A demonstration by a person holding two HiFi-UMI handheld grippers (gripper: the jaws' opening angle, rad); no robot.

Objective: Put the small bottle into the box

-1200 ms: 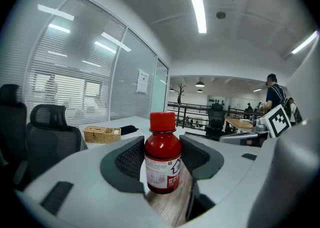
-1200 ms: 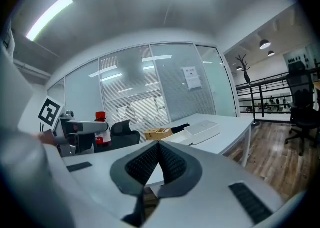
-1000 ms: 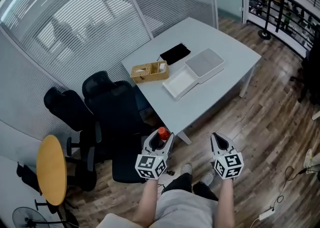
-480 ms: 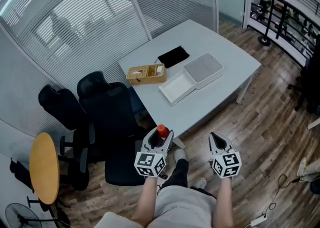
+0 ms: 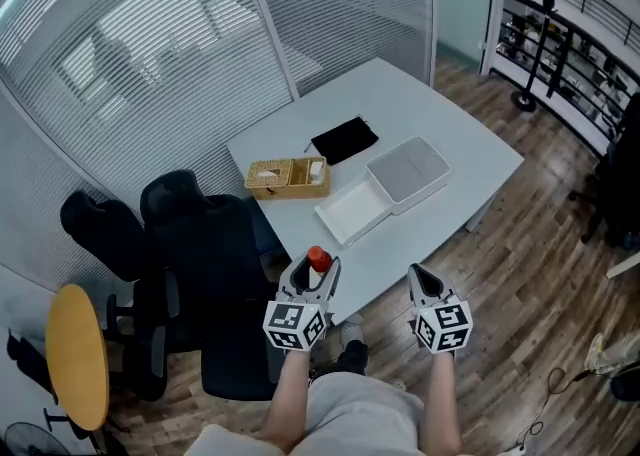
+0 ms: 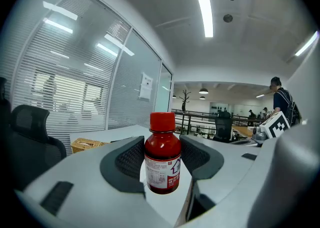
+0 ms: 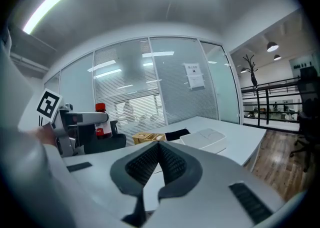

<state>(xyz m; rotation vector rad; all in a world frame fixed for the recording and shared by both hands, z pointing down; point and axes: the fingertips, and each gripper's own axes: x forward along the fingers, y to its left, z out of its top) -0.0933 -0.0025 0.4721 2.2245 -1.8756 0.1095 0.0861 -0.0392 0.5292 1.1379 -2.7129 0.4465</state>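
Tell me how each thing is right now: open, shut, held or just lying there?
Small bottle: upright, red cap on, held in left tongs.
Left tongs: shut on the small bottle.
Right tongs: shut, empty.
White box: open on the table, nothing inside.
Lid: off, lying beside the white box.
Black pouch: lying flat on the table.

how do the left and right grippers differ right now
The left gripper is shut on the small bottle, which stands upright with its red cap on top; the right gripper holds nothing. The left gripper's jaws stand apart around the bottle, while the right gripper's jaws meet. Both point toward the table, short of its near edge.
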